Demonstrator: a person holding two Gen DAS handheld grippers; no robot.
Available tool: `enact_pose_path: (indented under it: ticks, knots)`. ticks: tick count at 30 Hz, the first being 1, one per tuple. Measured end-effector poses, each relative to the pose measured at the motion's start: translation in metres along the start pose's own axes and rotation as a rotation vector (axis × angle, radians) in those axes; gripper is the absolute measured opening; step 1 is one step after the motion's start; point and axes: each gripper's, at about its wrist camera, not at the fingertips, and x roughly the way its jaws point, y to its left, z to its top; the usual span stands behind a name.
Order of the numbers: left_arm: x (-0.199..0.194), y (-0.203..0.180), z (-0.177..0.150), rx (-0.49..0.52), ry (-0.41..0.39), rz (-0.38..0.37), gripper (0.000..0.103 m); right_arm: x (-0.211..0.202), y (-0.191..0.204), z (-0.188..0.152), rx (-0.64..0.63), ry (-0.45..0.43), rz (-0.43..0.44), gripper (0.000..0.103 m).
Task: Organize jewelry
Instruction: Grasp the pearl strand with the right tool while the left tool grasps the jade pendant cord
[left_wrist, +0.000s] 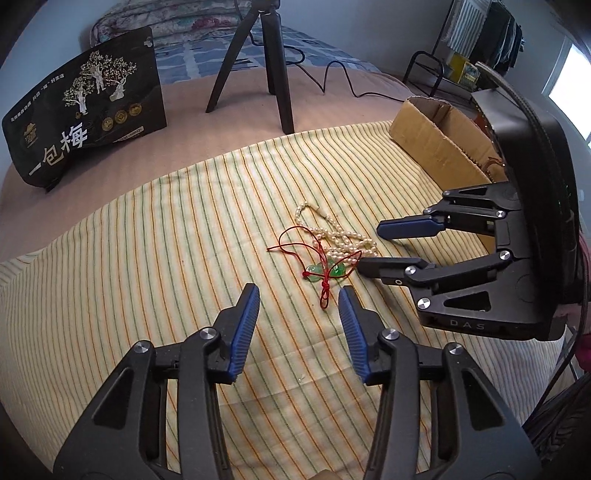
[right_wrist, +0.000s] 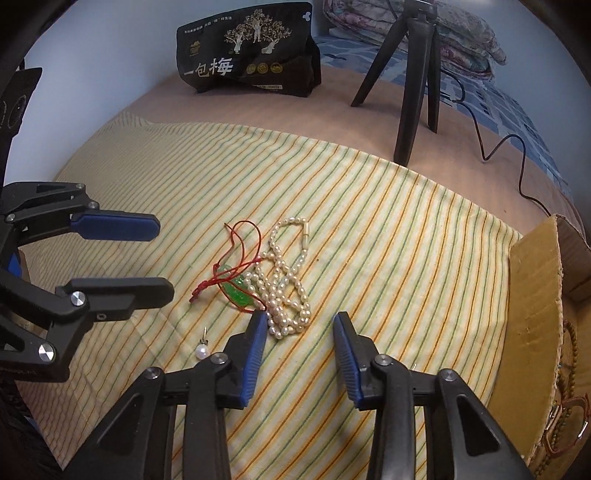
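Pearl necklace (right_wrist: 286, 280) beside pendant (right_wrist: 236, 291) on striped cloth (right_wrist: 388, 240).

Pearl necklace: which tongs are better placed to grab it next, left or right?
Right, probably. The right tongs are open with the pearl necklace just ahead of the tips, the cardboard box on their side. The left tongs are open too, but the green pendant and red cord lie between them and the pearls.

You get soft, even daylight in both views; a window (left_wrist: 570, 85) at the far right of the left wrist view is blown out white. Shadows on the striped cloth (left_wrist: 147, 258) stay faint. Fisheye bending curves the edges, and corners go dark.
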Motion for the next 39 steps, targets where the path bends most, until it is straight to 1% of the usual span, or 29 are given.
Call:
enact_pose_path:
  ticks: [1,3,6,9,11,12,14,16,18,23,27,30,35,37,38,39]
  knots:
    - [0.001,0.0,0.0,0.001,0.001,0.0,0.04,0.001,0.001,0.001,-0.003,0.0,0.0,0.038]
    - [0.002,0.0,0.0,0.003,0.005,0.002,0.038,0.004,0.002,0.003,-0.004,-0.003,-0.007,0.038]
    - [0.004,0.0,0.0,0.004,0.01,0.0,0.038,0.007,0.004,0.004,-0.007,-0.008,-0.012,0.036]
    - [0.005,0.0,0.0,0.008,0.01,-0.001,0.038,0.009,0.004,0.006,-0.002,-0.022,-0.006,0.032]
    - [0.007,0.0,0.001,0.007,0.008,-0.002,0.038,0.011,0.004,0.007,-0.004,-0.03,-0.005,0.024]
    - [0.007,0.0,0.001,0.006,0.008,-0.002,0.038,0.011,0.002,0.007,0.002,-0.031,-0.004,0.022]
    - [0.01,-0.002,0.003,0.008,0.008,-0.003,0.038,0.012,-0.003,0.009,0.025,-0.034,-0.001,0.012]
    - [0.013,-0.004,0.004,0.018,0.009,-0.003,0.038,0.012,-0.009,0.009,0.055,-0.035,0.006,0.008]
    - [0.017,-0.009,0.005,0.033,0.011,-0.004,0.038,0.012,-0.013,0.009,0.074,-0.038,0.016,0.007]
    - [0.028,-0.021,0.009,0.078,0.017,-0.003,0.037,0.01,-0.021,0.008,0.106,-0.034,-0.016,0.006]
    - [0.04,-0.028,0.012,0.088,0.032,0.003,0.037,0.007,-0.029,0.005,0.143,-0.033,-0.015,0.006]
    - [0.046,-0.034,0.013,0.12,0.029,0.027,0.037,0.006,-0.031,0.003,0.149,-0.033,-0.014,0.006]
    - [0.052,-0.037,0.014,0.151,0.014,0.056,0.033,0.005,-0.032,0.003,0.163,-0.034,-0.005,0.006]
    - [0.053,-0.037,0.013,0.16,0.003,0.065,0.025,0.005,-0.033,0.003,0.167,-0.033,-0.007,0.006]
    - [0.053,-0.038,0.013,0.161,-0.002,0.066,0.022,0.005,-0.034,0.002,0.169,-0.034,-0.006,0.006]
    - [0.052,-0.038,0.013,0.158,-0.004,0.064,0.017,0.004,-0.035,0.002,0.173,-0.035,-0.004,0.006]
